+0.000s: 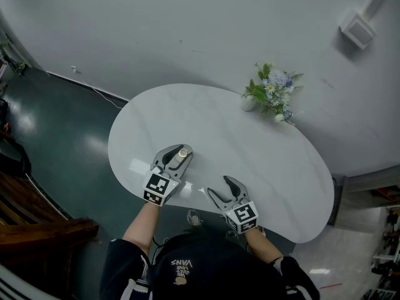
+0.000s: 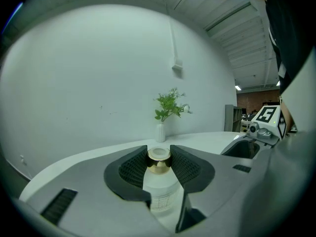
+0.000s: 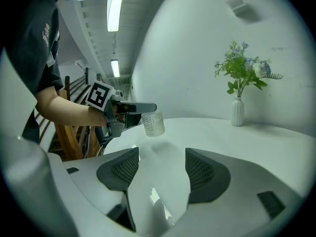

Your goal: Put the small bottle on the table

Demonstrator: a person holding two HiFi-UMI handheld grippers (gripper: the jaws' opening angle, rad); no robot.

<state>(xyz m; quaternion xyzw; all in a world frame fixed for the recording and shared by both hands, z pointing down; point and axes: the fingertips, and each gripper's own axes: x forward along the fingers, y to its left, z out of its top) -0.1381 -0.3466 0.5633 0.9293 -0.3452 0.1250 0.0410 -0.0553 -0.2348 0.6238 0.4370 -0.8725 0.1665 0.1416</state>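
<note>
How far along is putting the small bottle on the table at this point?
Done: the small clear bottle with a gold cap is clamped at its neck in the left gripper, over the white oval table. In hand: in the right gripper view it hangs off the surface. The right gripper is open and empty. Left: lower it, set it down, release.

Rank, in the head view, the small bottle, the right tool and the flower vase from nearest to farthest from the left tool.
1. The small bottle: gripped between the jaws of the left tool.
2. The right tool: beside it, near the front edge of the table.
3. The flower vase: at the table's far edge.
</note>
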